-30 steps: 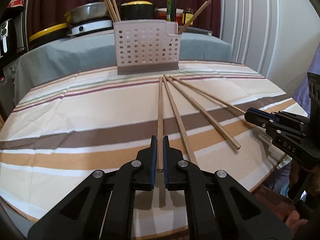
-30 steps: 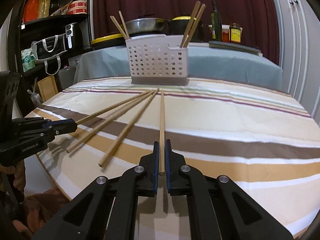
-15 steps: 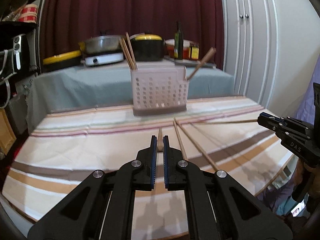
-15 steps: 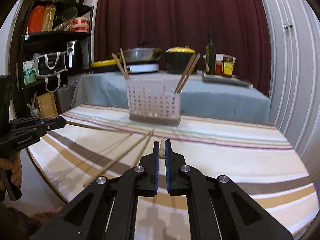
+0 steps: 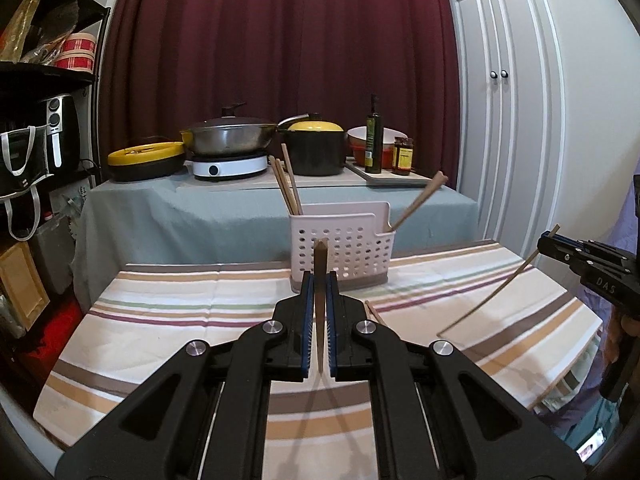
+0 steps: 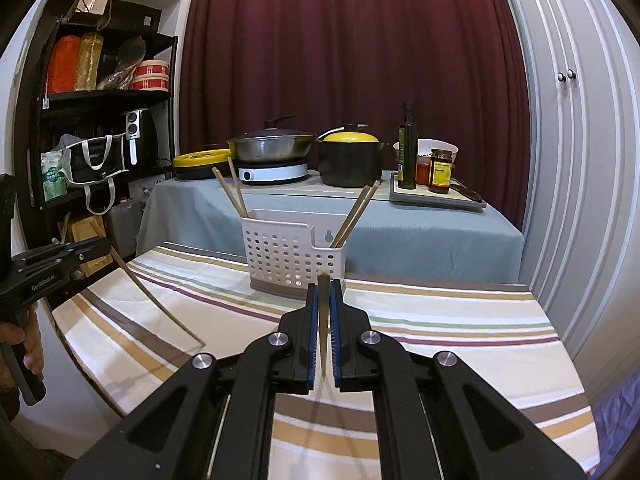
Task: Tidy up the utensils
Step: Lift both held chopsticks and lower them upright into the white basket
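I have each claw clenched on one chopstick: left claw [image 5: 320, 280] and right claw [image 6: 324, 286], both lifted clear of the table [image 5: 168, 320], short of the holder [image 5: 340, 252]. Risk — each thin chopstick [image 5: 320, 300] pivots between the pads, misses the opening, or tips the light holder.

The perforated caddy [image 5: 342, 250] stands on the desk [image 5: 168, 320] near its far edge, chopsticks [image 5: 288, 186] leaning in its left and right compartments. Before it, each claw grips a chopstick: left claw [image 5: 320, 320] over the desk's middle, right claw [image 6: 324, 332] likewise. Behind the desk, a second desk [image 6: 420, 232] carries pots and bottles.
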`<act>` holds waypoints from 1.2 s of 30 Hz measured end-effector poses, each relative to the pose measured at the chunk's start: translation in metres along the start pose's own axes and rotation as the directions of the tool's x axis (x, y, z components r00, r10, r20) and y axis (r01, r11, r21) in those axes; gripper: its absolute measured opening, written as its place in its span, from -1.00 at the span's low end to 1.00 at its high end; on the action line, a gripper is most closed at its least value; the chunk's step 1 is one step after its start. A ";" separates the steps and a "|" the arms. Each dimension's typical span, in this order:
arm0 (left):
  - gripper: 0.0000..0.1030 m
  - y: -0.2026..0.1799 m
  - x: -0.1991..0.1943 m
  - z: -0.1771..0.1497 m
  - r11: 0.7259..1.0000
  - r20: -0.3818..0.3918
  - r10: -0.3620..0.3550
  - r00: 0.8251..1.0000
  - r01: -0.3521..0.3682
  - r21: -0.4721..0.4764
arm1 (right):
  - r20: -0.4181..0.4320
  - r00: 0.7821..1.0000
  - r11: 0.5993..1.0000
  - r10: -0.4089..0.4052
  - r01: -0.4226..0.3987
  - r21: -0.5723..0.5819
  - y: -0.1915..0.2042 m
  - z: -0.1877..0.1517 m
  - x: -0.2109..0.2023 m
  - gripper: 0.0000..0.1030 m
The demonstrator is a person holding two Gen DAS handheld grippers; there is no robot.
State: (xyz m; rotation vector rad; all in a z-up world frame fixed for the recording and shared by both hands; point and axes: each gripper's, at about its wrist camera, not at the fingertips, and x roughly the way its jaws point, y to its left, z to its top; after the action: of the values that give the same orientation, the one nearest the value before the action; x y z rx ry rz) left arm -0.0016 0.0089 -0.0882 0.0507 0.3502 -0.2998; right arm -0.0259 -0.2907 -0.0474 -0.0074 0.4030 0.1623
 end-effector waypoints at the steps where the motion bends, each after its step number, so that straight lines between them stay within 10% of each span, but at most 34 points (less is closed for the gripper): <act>1: -0.88 0.001 0.002 0.002 1.000 0.000 0.003 1.000 -0.003 -0.002 | 0.002 1.000 1.000 0.000 0.000 -0.003 0.000 0.002 0.002 -0.88; 20: -0.88 0.013 0.033 0.037 0.999 0.039 -0.026 0.999 0.027 -0.038 | 0.079 0.997 1.000 0.023 -0.022 -0.009 0.001 0.035 0.033 -0.88; 36: -0.88 0.011 0.065 0.146 0.996 0.232 -0.093 0.968 0.093 0.013 | 0.276 0.958 0.997 0.079 -0.069 -0.048 -0.002 0.126 0.052 -0.88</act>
State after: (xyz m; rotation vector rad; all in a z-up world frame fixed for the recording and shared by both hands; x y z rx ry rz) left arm 0.1075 -0.0137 0.0261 0.0010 0.1190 -0.3949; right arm 0.0707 -0.2797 0.0483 -0.0067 0.1196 0.2415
